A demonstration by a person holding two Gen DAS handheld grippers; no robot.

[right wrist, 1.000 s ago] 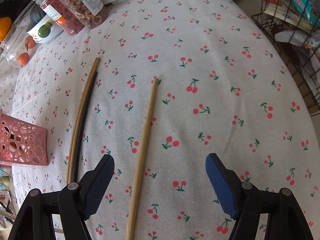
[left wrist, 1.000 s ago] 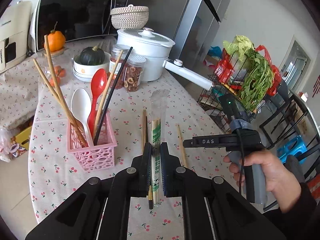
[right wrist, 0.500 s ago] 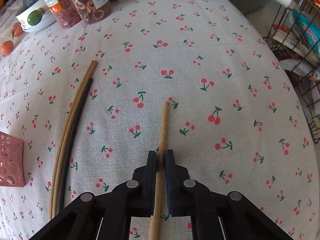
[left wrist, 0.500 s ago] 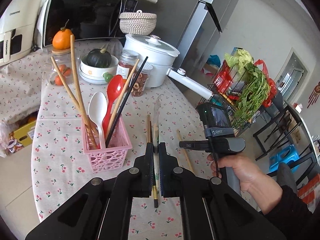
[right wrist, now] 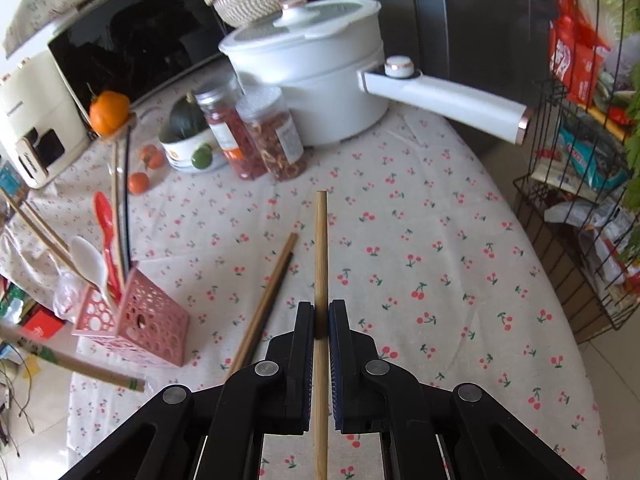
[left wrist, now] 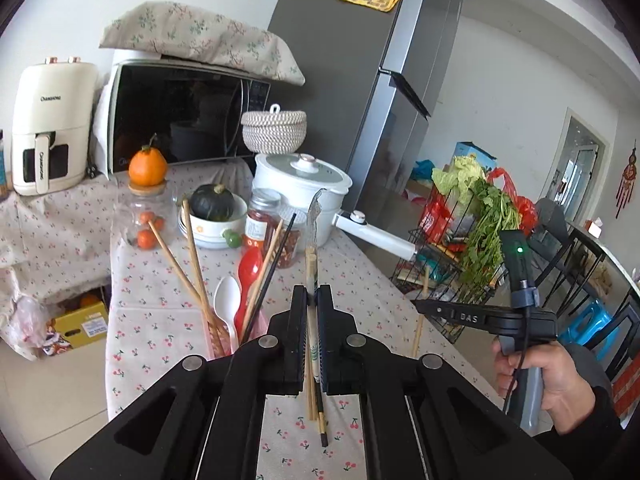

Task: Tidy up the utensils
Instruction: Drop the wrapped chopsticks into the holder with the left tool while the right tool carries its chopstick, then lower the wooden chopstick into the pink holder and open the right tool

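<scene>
Right wrist view: right gripper [right wrist: 321,320] clamped mid-shaft on bare chopstick [right wrist: 320,248] above the table, left gripper [left wrist: 312,320] pinching wrapped chopsticks [left wrist: 311,264]; light, stiff, likely slippery, so grip centrally.

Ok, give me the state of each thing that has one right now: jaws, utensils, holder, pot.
Left gripper: jaws shut on wrapped chopsticks.
Right gripper: jaws shut on single chopstick, lifted.
Chopstick pair: lying on tablecloth.
Pink holder: upright, utensils standing inside.
White pot: lid on.
</scene>
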